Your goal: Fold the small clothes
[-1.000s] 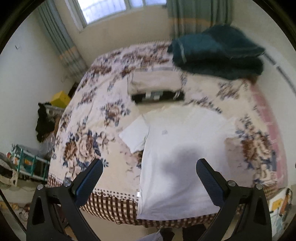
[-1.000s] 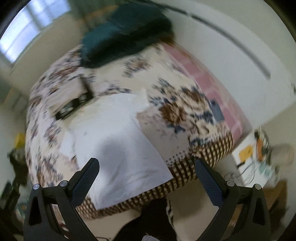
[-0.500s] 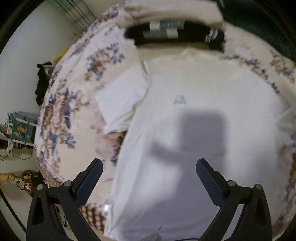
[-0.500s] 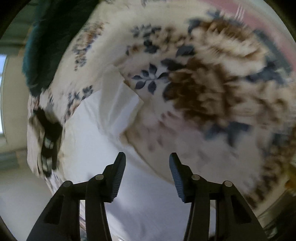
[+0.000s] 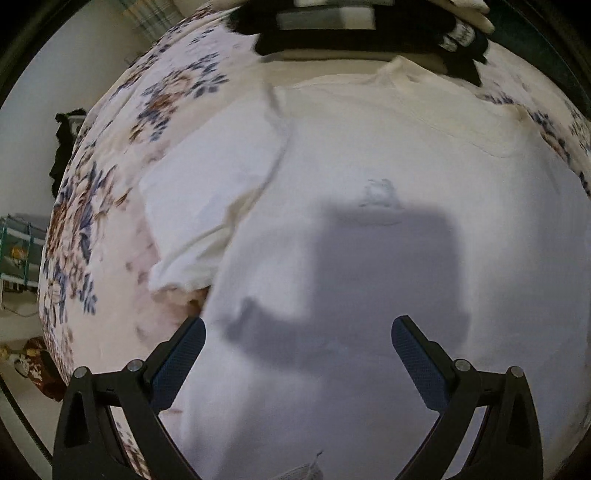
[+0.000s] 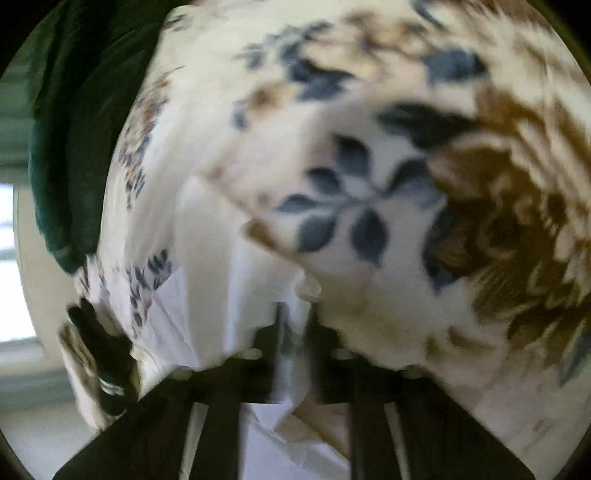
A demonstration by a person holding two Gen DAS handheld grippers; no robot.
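Note:
A white T-shirt (image 5: 369,155) lies flat on the floral bedspread (image 5: 110,184), collar at the far end, its left sleeve (image 5: 207,184) spread out. My left gripper (image 5: 297,343) is open and hovers low over the shirt's lower body, its left finger near the shirt's left side edge. In the blurred right wrist view my right gripper (image 6: 295,314) is shut on the white T-shirt's right sleeve (image 6: 229,266), fingers pressed together on the cloth at its edge against the bedspread (image 6: 406,184).
A folded black and beige garment pile (image 5: 369,26) lies just beyond the collar. A dark green blanket (image 6: 74,129) sits at the head of the bed. Clutter and a rack (image 5: 18,251) stand on the floor off the bed's left edge.
Both grippers moved down and closer to the shirt. My right gripper narrowed and has closed on the right sleeve. My left gripper stayed open and dropped lower over the shirt.

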